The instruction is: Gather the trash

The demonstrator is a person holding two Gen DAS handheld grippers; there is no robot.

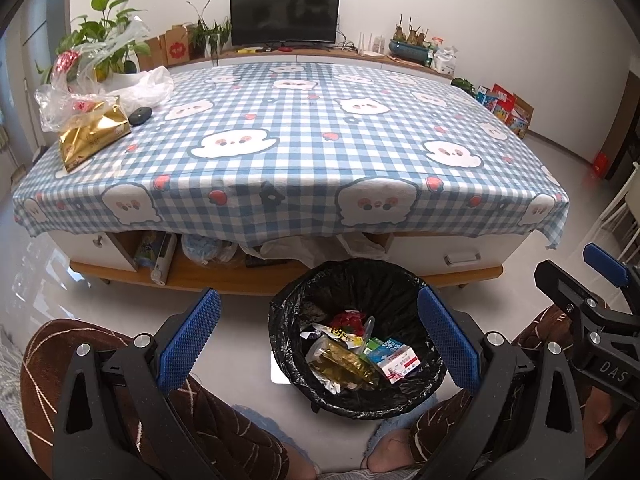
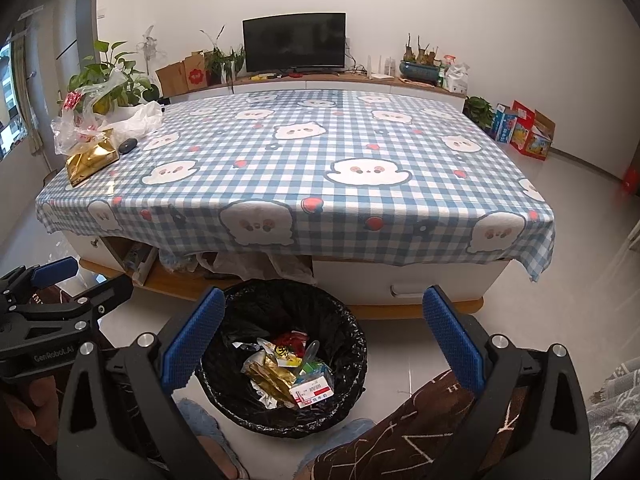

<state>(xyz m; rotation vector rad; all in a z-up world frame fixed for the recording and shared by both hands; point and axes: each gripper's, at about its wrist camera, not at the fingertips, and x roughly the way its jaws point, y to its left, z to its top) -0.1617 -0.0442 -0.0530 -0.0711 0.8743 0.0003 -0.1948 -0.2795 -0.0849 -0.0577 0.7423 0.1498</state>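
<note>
A bin lined with a black bag (image 1: 352, 336) (image 2: 280, 360) stands on the floor before the table. Inside lie a white and red box (image 1: 400, 366) (image 2: 314, 392), a gold wrapper (image 1: 344, 364) (image 2: 268, 376) and other scraps. My left gripper (image 1: 320, 340) hangs open above the bin with nothing between its blue pads. My right gripper (image 2: 324, 340) is also wide open and empty over the bin, and it shows at the right edge of the left wrist view (image 1: 600, 280). On the table's far left corner lie a gold packet (image 1: 92, 136) (image 2: 90, 160) and clear plastic bags (image 1: 80, 92) (image 2: 88, 120).
The low table wears a blue checked cloth (image 1: 300, 128) (image 2: 320, 160) that hangs over its front edge. A dark oval object (image 1: 140, 115) (image 2: 128, 145) lies by the bags. The person's knees in brown patterned trousers (image 1: 120, 400) (image 2: 400, 432) flank the bin. A monitor and plants stand behind.
</note>
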